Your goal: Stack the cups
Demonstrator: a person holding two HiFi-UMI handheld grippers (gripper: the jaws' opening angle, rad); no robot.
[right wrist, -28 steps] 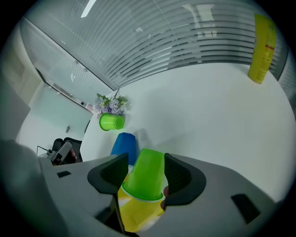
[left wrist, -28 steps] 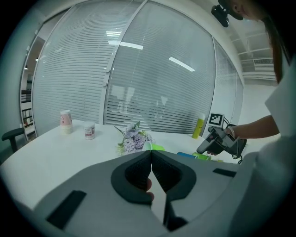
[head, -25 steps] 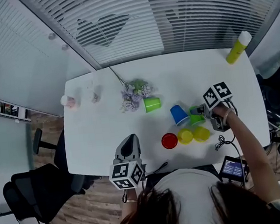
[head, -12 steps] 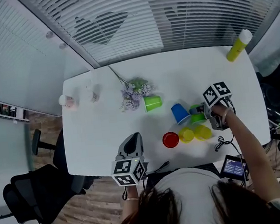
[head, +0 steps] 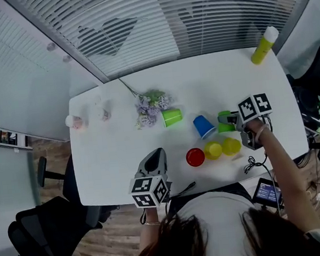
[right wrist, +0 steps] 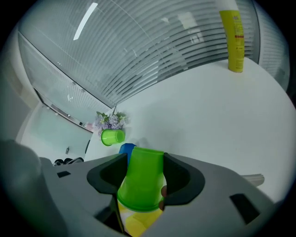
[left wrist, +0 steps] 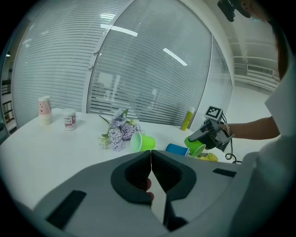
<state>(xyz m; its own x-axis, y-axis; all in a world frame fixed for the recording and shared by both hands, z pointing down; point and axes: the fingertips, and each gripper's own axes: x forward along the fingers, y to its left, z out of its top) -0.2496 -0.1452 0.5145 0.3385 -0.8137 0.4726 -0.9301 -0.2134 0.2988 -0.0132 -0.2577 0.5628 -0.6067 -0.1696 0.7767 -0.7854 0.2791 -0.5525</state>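
Since 1 second ago the right gripper (head: 233,120) is tipping up slightly, clamping the green cup (head: 225,122) just right of the blue cup (head: 203,127); the left gripper (head: 156,153) is idling well below-left of it. Left gripper view: jaws pressing together, empty. Right gripper view: it's angling steeply down, green cup squeezed, yellow cup (right wrist: 136,224) underneath. Probably mid-carry; next it's needing lining up over that yellow cup.

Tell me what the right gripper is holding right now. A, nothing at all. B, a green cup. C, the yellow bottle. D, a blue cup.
B: in the right gripper view, the right gripper has its two jaws pressed against the sides of a green cup.
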